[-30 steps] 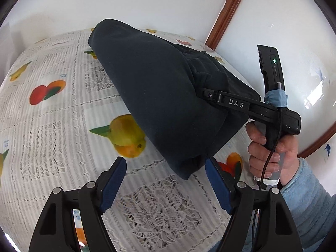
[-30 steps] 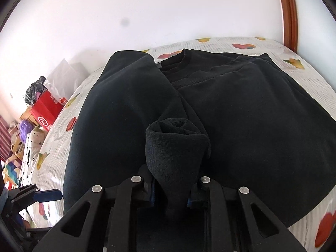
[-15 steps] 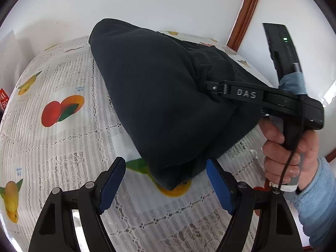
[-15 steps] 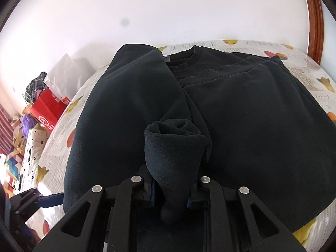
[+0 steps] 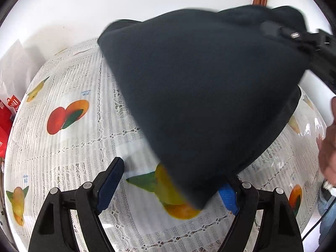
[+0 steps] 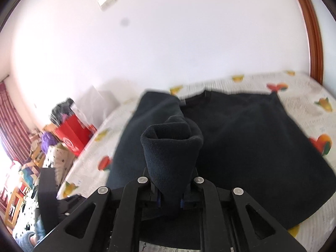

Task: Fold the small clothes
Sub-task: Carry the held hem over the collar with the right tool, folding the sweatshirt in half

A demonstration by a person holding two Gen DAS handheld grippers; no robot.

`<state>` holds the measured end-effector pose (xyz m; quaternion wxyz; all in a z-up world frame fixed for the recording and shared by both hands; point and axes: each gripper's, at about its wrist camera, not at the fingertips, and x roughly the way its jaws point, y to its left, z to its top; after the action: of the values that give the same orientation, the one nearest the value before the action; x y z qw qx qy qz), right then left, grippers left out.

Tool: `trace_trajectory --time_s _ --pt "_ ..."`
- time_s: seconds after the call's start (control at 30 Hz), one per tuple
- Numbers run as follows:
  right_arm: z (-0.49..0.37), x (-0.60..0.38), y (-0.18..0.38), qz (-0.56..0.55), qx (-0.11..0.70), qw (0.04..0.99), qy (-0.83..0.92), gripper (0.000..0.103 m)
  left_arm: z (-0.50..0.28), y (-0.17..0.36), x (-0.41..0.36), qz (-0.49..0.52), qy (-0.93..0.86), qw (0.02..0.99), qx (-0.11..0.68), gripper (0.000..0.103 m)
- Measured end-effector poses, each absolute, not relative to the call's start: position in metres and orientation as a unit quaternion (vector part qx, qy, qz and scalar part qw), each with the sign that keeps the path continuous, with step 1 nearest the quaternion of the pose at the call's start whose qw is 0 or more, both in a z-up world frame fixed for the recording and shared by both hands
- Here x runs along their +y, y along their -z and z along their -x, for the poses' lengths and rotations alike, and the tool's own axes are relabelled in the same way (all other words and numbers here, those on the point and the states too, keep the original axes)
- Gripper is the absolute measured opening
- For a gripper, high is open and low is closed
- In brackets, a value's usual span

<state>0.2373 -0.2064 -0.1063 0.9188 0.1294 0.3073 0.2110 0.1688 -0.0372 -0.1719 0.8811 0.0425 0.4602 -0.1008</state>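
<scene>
Lifted higher now, dark sweater (image 6: 241, 138) is hanging from clamping right gripper (image 6: 169, 201); left gripper (image 5: 168, 185) fingers are widening, gripping nothing.

White lettering marks the red bag (image 5: 5, 113) far left of the left claw, too cropped and blurred to read.

The dark blue sweater (image 6: 241, 147) is soft and thick. In the right wrist view it fills the middle and lower right of the frame, with its round neck hole at the top. One part is bunched into a rolled tube near the bottom middle and lifted up. In the left wrist view the sweater (image 5: 199, 88) hangs like a tent across the upper right, blurry at its lower tip.
</scene>
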Motion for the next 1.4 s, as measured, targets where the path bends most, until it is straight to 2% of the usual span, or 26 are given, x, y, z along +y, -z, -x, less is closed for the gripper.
trace_trajectory --time_s 0.13,0.27,0.37,0.4,0.57,0.63,0.67,0.73,0.83,0.9,1.23,1.33,1.4 --pt "-0.199 -0.253 0.096 -0.166 0.221 0.943 -0.185 0.009 -0.170 0.171 -0.035 -0.041 0.104 0.880 0.461 0.084" --pt "-0.209 -0.280 0.133 -0.176 0.314 0.924 -0.132 0.009 -0.171 0.170 -0.041 -0.050 0.100 0.882 0.458 0.084" --pt "-0.223 -0.282 0.168 -0.169 0.389 0.900 -0.097 0.010 -0.166 0.168 -0.052 -0.046 0.118 0.880 0.457 0.075" --pt "-0.224 -0.283 0.172 -0.172 0.392 0.899 -0.092 0.010 -0.165 0.166 -0.056 -0.048 0.125 0.881 0.454 0.070" --pt "-0.225 -0.275 0.168 -0.154 0.393 0.903 -0.079 0.011 -0.159 0.159 -0.084 -0.067 0.137 0.890 0.430 0.060" --pt "-0.228 -0.273 0.165 -0.149 0.395 0.903 -0.079 0.011 -0.161 0.162 -0.095 -0.070 0.138 0.889 0.431 0.046" --pt "-0.228 -0.273 0.165 -0.148 0.396 0.903 -0.080 0.011 -0.162 0.162 -0.099 -0.075 0.133 0.889 0.431 0.045" --pt "-0.228 -0.272 0.164 -0.145 0.399 0.902 -0.082 0.011 -0.163 0.161 -0.103 -0.083 0.115 0.894 0.426 0.032" --pt "-0.229 -0.265 0.162 -0.121 0.406 0.901 -0.088 0.011 -0.163 0.161 -0.094 -0.067 0.108 0.896 0.425 0.018" --pt "-0.232 -0.259 0.162 -0.111 0.410 0.900 -0.095 0.011 -0.163 0.160 -0.082 -0.054 0.111 0.896 0.426 0.014" --pt "-0.232 -0.206 0.162 -0.100 0.424 0.888 -0.149 0.011 -0.148 0.156 -0.017 -0.028 0.075 0.897 0.435 0.011" --pt "-0.224 -0.190 0.158 -0.079 0.426 0.883 -0.179 0.017 -0.141 0.158 -0.001 -0.015 0.072 0.896 0.437 0.011" --pt "-0.217 -0.192 0.153 -0.077 0.422 0.881 -0.200 0.025 -0.139 0.159 0.007 -0.007 0.078 0.896 0.437 0.011"
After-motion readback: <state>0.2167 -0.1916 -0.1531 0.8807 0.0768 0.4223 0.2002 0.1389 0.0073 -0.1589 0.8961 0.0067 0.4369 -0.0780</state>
